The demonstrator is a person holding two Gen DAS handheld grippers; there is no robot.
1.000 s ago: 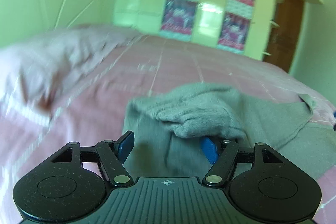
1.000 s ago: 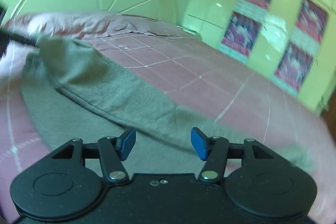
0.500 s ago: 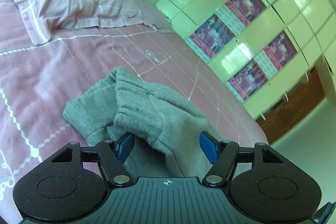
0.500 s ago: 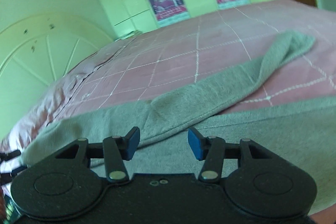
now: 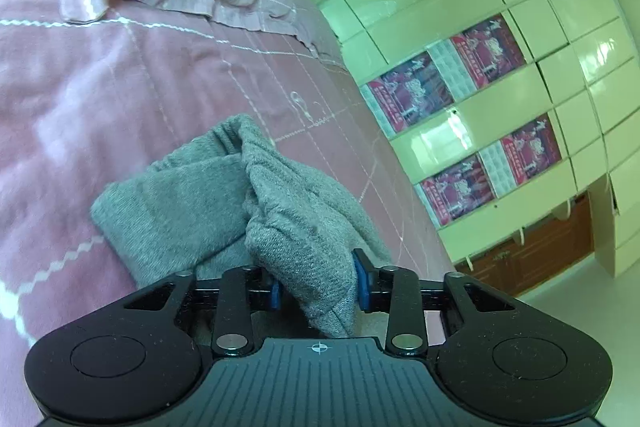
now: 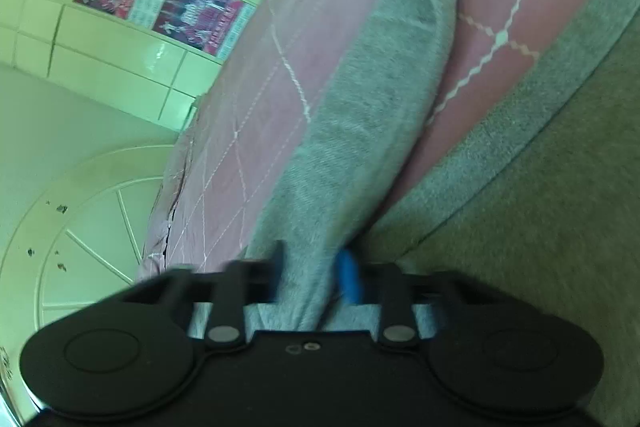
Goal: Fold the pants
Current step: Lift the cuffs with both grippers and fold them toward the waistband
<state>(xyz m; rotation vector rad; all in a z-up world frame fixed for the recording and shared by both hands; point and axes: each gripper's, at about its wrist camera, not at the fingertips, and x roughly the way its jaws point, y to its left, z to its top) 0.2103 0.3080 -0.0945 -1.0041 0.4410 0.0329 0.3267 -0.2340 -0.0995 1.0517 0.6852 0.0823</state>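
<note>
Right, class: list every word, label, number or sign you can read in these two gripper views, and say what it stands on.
No text can be read.
Red-and-white posters on the pale green cupboard doors: print too small and blurred.
The same posters in the right wrist view: blurred.
Grey knitted pants, pink quilted bedspread: no label or writing, only white stitched lines.
Black left gripper: a small crosshair mark, no words.

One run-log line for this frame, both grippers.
phase: grasp | left gripper: just closed on grey pants | right gripper: just closed on pants edge | surface: pink bedspread
</note>
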